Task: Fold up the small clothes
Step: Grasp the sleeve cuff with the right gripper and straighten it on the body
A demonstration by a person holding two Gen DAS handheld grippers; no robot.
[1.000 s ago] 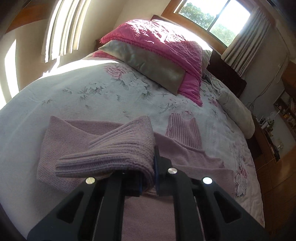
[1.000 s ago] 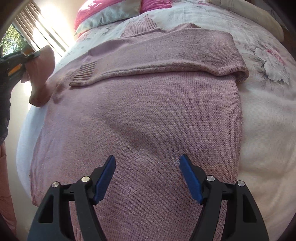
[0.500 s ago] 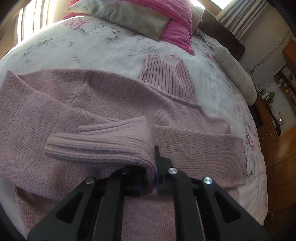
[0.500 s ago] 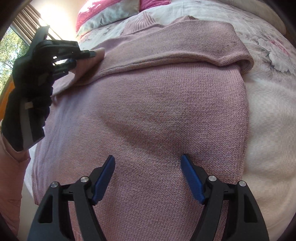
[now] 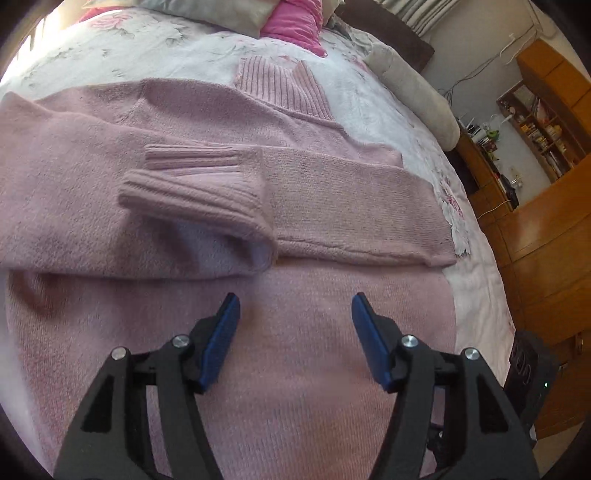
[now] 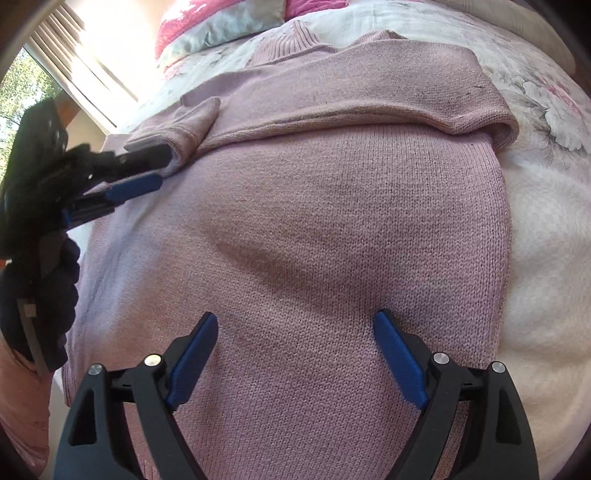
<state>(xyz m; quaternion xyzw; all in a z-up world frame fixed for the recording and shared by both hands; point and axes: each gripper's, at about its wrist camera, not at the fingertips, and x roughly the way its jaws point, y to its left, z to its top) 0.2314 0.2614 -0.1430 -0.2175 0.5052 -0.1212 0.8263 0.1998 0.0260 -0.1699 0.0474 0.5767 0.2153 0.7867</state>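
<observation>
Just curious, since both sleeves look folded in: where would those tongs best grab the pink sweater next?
Probably the bottom hem of the sweater, coming from the near edge of the bed. The body lies flat and both sleeves are crossed over the chest, so a corner offers an edge to pinch. The hem itself is out of view.

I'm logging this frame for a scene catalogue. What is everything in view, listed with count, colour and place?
sweater: one, dusty pink, flat on the bed, both sleeves folded across the chest
ribbed collar: one, pink, at the sweater's far end
bedspread: one, white with flowers, under the sweater
pillows: several, pink and grey, at the bed head
bolster: one, cream, at the bed's right edge
wooden cabinets: brown, right of the bed
left gripper: black, blue pads, open over the sweater
right gripper: black, blue pads, open over the sweater
</observation>
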